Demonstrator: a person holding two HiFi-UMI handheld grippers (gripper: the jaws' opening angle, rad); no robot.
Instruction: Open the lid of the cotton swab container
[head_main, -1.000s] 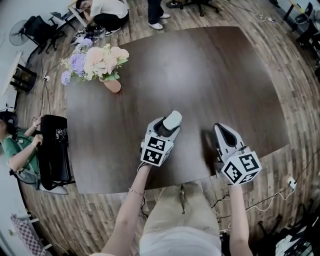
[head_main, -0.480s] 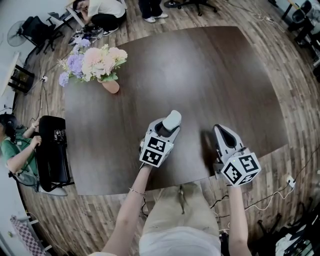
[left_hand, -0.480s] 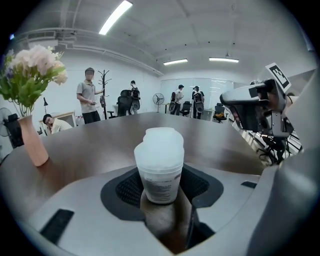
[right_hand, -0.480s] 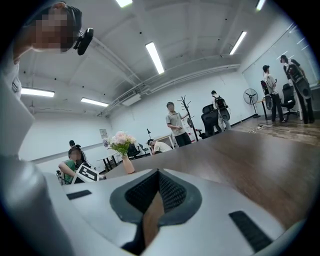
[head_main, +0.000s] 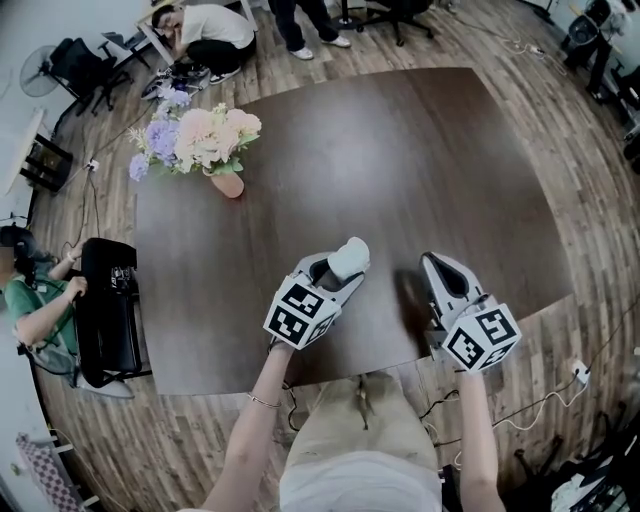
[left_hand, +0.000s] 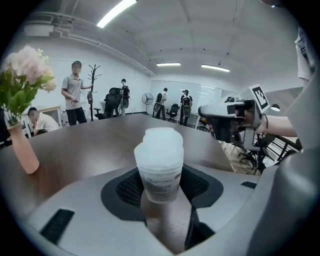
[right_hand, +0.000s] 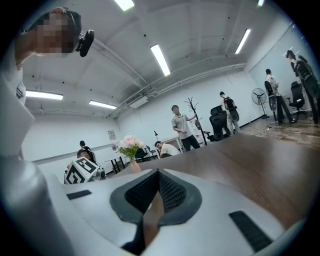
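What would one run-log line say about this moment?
left gripper: jaws just closed onto cotton swab container, gripping it | lid: closed | right gripper: shut, empty

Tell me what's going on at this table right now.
A person holds a gripper in each hand over a dark wooden table. The left gripper has just been closing its jaws on a small white plastic container, which sits clamped between them with its lid apparently still on. The right gripper is shut and empty, off to the side and touching nothing. A vase of flowers stands at the table's far left.
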